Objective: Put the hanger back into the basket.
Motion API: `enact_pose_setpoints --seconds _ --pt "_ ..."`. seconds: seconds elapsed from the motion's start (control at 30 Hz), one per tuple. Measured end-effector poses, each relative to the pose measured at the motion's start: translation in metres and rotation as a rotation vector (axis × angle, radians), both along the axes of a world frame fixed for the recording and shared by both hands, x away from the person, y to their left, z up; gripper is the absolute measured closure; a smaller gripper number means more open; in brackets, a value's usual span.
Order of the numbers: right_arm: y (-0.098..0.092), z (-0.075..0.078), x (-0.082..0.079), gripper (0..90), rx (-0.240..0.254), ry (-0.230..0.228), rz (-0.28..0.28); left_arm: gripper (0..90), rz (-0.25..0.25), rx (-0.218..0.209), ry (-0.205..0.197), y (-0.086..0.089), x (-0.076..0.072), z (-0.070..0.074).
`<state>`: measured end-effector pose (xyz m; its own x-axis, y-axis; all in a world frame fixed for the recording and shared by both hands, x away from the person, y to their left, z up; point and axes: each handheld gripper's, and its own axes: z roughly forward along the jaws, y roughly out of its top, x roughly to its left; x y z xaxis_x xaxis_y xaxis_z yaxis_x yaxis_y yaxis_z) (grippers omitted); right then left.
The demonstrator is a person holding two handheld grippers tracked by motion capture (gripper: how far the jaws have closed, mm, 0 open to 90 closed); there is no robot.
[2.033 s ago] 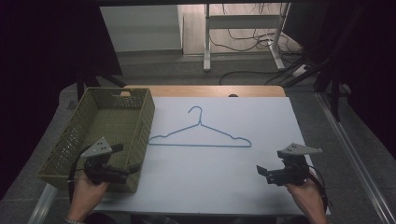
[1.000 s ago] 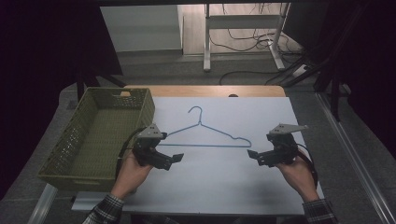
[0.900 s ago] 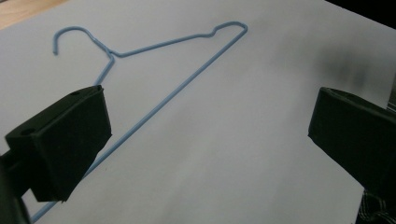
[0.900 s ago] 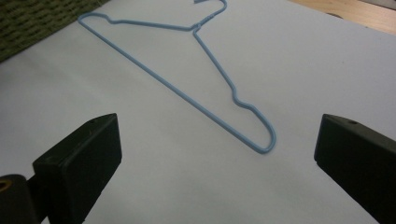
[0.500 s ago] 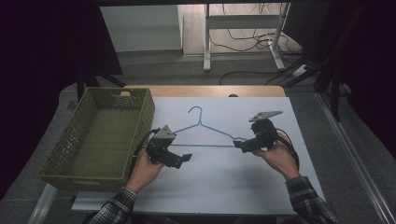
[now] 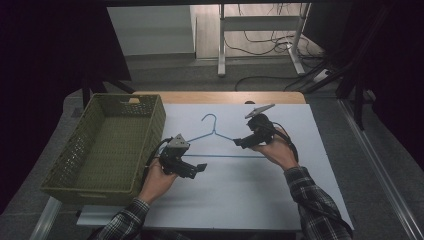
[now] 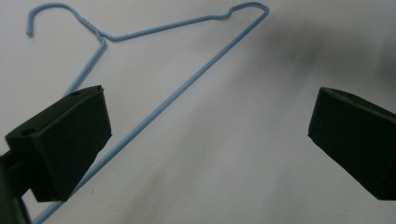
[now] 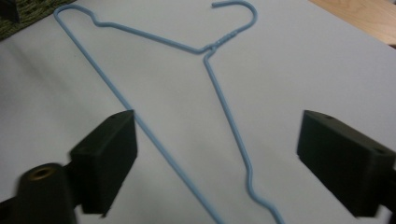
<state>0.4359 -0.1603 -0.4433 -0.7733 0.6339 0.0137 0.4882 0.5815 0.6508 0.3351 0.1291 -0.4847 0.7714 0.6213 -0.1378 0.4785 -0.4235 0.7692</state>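
Blue wire hanger (image 6: 220, 145) flat at counter (image 6: 310, 200) centre, long bar running left–right between grippers. Right gripper (image 6: 240, 143) nearer, just closing around its right shoulder, ungrasped; left gripper (image 6: 200, 169) released, beside bar.

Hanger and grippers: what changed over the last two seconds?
Both grippers moved up from the table's near edge to the blue hanger: left gripper by its left end, right gripper at its right shoulder, jaws just narrowing, nothing gripped yet. Hanger and green basket stayed put.

sleeves (image 6: 314, 197): dark plaid | claws: black blocky jaws | top plates: grey, three-cornered
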Motion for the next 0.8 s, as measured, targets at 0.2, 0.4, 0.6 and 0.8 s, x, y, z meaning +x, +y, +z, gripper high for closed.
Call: enact_pose_setpoints --seconds 0.2,0.4,0.6,0.8 --pt "0.019 -0.015 0.021 43.8 -0.049 -0.020 0.073 0.0 -0.005 0.039 0.013 -0.004 -0.002 -0.009" --pt "0.033 -0.033 0.040 61.5 -0.089 0.033 0.116 0.0 0.015 0.027 0.018 -0.003 -0.001 -0.009" --pt "0.042 -0.049 0.055 69.9 -0.119 0.048 0.156 0.0 0.032 0.029 0.029 0.001 0.001 -0.012" --pt "0.048 -0.059 0.067 76.7 -0.125 0.055 0.182 0.0 0.038 0.021 0.040 0.001 0.001 -0.012"
